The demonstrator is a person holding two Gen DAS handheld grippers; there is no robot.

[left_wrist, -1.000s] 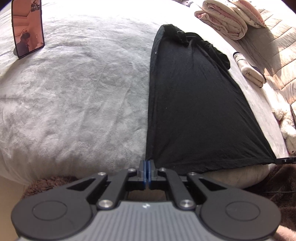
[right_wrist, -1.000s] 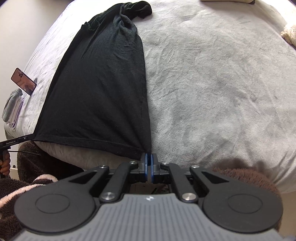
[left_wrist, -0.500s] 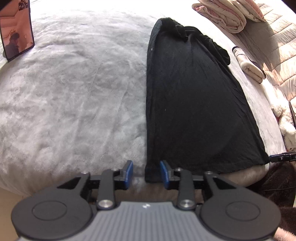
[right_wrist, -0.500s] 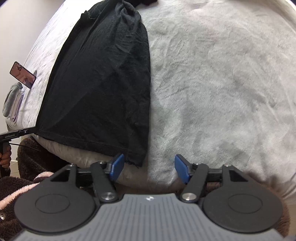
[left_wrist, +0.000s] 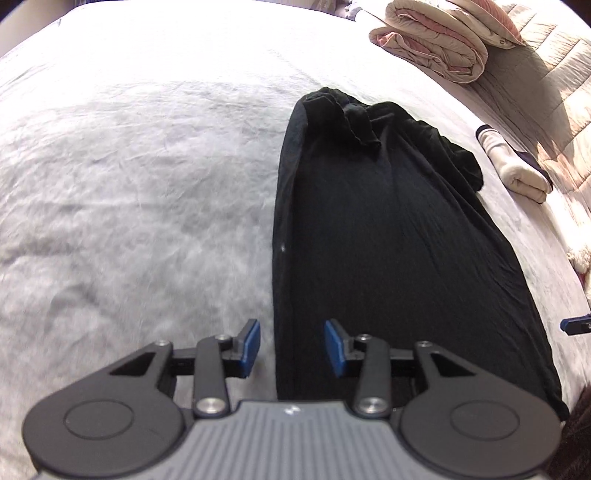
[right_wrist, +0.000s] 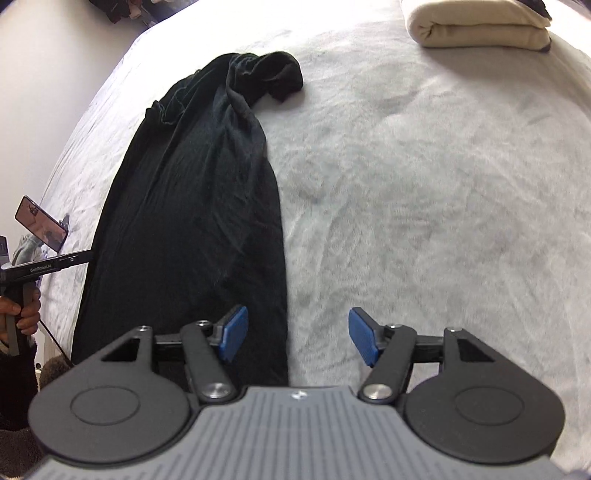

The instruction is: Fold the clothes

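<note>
- Left wrist view: the left gripper [left_wrist: 291, 345] hovers with its blue pads spread, grasping nothing. It straddles the left edge of the black garment [left_wrist: 388, 229], which lies in a long strip on the grey bed [left_wrist: 129, 203], its far end bunched. A rolled quilt [left_wrist: 436, 44] and a cream roll [left_wrist: 517, 170] sit well beyond it — out of the way.
- Right wrist view: the right gripper [right_wrist: 295, 339] is released too, jaws wide over the garment's [right_wrist: 192, 206] right edge, one pad above the cloth, the other above the bed [right_wrist: 424, 184]. A folded cream towel [right_wrist: 476, 26] lies far off, and a phone [right_wrist: 40, 227] stands at the left.
- My judgement: the next fold calls for a fresh grip. Best to pinch both near corners evenly, lift together, and carry them straight toward the bunched end — smoothing that twist first, or it gets folded in.
</note>
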